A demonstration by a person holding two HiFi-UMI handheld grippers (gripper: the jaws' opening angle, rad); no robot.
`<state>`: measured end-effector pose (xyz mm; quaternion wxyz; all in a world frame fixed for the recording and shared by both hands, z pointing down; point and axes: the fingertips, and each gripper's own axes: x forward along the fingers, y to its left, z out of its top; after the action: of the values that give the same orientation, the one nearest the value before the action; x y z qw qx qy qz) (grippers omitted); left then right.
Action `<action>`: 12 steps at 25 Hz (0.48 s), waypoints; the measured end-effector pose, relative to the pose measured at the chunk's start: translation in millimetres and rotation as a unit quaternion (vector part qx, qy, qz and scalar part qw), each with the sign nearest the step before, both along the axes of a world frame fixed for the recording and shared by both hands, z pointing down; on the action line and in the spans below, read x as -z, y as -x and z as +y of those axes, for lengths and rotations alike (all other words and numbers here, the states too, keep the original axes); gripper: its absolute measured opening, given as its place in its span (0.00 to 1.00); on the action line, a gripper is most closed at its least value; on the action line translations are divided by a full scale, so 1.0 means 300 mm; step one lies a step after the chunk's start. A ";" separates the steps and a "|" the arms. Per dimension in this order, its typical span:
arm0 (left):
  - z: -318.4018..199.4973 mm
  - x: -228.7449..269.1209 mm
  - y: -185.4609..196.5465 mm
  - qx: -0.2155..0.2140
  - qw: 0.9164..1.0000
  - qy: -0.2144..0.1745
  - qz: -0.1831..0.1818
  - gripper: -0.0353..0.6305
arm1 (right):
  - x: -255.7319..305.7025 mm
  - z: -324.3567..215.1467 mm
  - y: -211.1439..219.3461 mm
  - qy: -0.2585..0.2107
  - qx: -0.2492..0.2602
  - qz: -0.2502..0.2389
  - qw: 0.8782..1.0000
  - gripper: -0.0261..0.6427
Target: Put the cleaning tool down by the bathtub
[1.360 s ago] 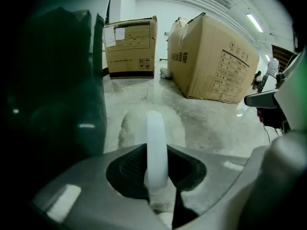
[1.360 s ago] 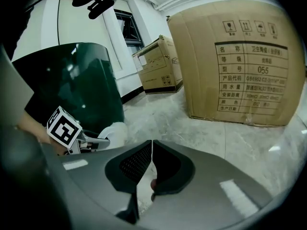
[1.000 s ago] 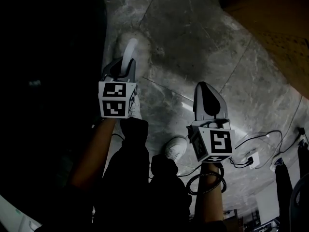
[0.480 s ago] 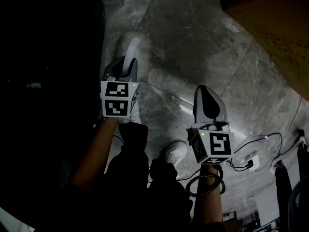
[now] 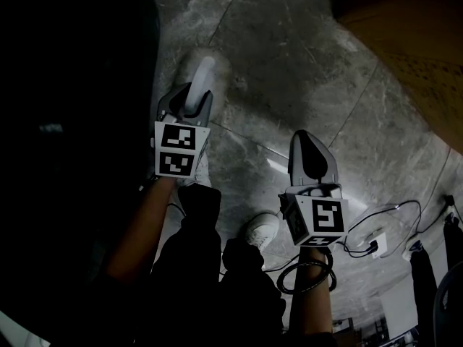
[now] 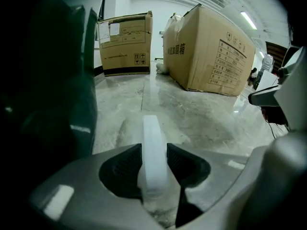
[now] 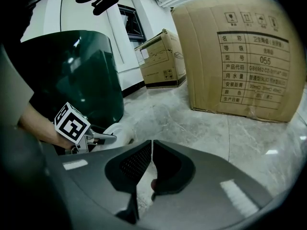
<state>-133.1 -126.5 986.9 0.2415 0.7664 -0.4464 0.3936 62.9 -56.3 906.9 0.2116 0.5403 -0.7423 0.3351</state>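
My left gripper (image 5: pixel 189 107) (image 6: pixel 154 164) is shut on the white handle of the cleaning tool (image 6: pixel 151 147), whose pale head (image 5: pixel 205 69) (image 7: pixel 115 133) sticks out past the jaws over the marble floor. It hangs right beside the dark green bathtub (image 5: pixel 72 85) (image 6: pixel 57 80) (image 7: pixel 72 75) at the left. My right gripper (image 5: pixel 309 150) (image 7: pixel 151 164) is shut with nothing between its jaws, over the floor to the right of the left one.
Large cardboard boxes (image 6: pixel 206 51) (image 7: pixel 244 56) stand further along the grey marble floor (image 5: pixel 304 56), with a smaller box (image 6: pixel 125 42) by the wall. Cables and a white power strip (image 5: pixel 376 243) lie at lower right. The person's white shoe (image 5: pixel 262 226) is below.
The left gripper with the cleaning tool has shifted slightly right and down in the head view. The right gripper has barely moved.
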 end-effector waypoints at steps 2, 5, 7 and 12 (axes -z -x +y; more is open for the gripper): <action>-0.001 0.006 0.004 0.004 1.000 0.000 0.002 0.27 | 0.006 -0.002 0.003 0.000 0.001 -0.001 1.000 0.07; -0.008 0.019 0.004 0.003 1.000 -0.003 0.004 0.30 | 0.016 -0.008 0.001 -0.002 0.002 0.000 1.000 0.07; -0.012 0.029 0.006 0.002 1.000 -0.006 0.002 0.30 | 0.021 -0.007 -0.002 -0.003 0.006 0.003 1.000 0.07; -0.024 0.084 0.015 0.007 1.000 -0.015 0.001 0.32 | 0.068 -0.017 0.004 -0.006 0.003 -0.004 1.000 0.07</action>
<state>-137.7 -133.7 961.8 0.2330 0.7674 -0.4572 0.3844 61.8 -61.3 886.5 0.2065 0.5383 -0.7464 0.3323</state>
